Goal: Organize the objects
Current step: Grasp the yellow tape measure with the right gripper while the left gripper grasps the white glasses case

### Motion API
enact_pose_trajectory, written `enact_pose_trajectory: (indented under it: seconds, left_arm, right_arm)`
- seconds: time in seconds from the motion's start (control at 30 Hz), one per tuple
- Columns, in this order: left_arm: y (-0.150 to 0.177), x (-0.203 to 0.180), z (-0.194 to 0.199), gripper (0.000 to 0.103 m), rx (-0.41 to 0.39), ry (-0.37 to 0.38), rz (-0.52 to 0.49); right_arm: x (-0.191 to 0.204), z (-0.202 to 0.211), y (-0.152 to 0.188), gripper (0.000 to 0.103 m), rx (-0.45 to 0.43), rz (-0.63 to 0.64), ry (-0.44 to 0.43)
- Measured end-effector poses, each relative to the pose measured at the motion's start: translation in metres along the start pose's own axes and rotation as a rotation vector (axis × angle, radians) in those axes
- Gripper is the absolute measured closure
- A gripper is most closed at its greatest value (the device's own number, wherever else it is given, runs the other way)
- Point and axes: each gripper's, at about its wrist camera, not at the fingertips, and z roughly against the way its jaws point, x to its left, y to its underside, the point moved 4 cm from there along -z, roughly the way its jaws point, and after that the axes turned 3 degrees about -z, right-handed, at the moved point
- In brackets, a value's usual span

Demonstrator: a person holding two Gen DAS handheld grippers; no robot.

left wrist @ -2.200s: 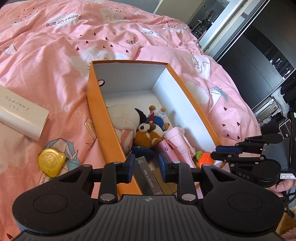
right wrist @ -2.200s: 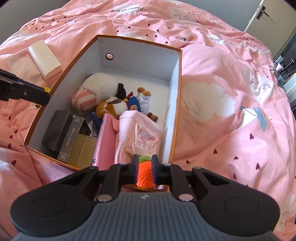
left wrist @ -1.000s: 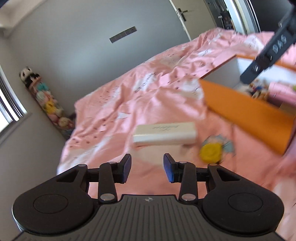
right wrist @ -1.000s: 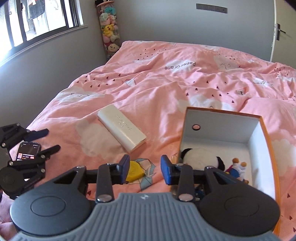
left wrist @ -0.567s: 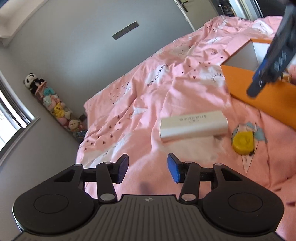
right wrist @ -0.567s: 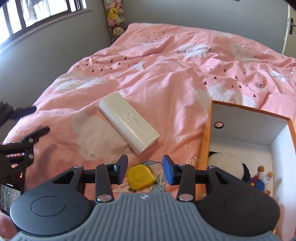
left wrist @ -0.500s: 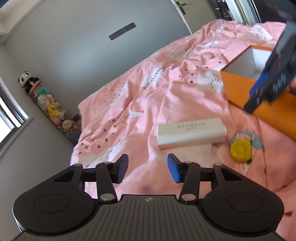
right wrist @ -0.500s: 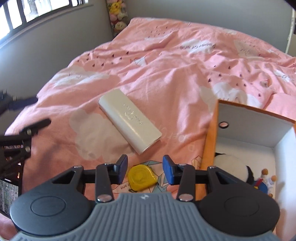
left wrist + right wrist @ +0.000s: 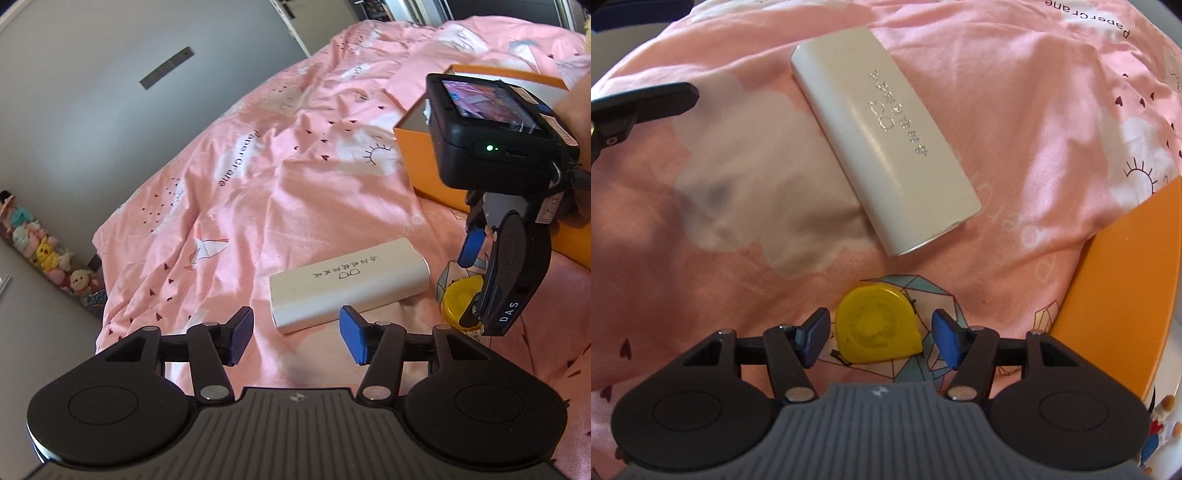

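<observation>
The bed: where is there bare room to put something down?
Bare pink bedspread lies beyond the white case and to its left. It is crowded between the case, the yellow tape measure and the orange box, where the right tongs hang, opening.

Right claw [image 9: 880,341] opening, straddling yellow tape measure [image 9: 877,325] without touching.

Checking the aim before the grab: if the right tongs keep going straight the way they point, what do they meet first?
Most likely the yellow tape measure, lying on the pink bedcover between the opening right tongs, untouched.
</observation>
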Motion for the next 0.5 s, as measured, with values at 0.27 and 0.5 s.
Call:
enact_pose_trajectory:
  seconds: [0.27, 0.5]
  left_arm:
    - [-0.009, -0.006, -0.019, 0.038, 0.003, 0.032, -0.089]
    - [-0.019, -0.016, -0.040, 0.036, -0.001, 0.051, -0.210]
  right_arm:
    - [-0.004, -0.012, 0.004, 0.048, 0.046, -0.026, -0.050]
    - [-0.025, 0.029, 0.004, 0.099, -0.015, -0.092, -0.113]
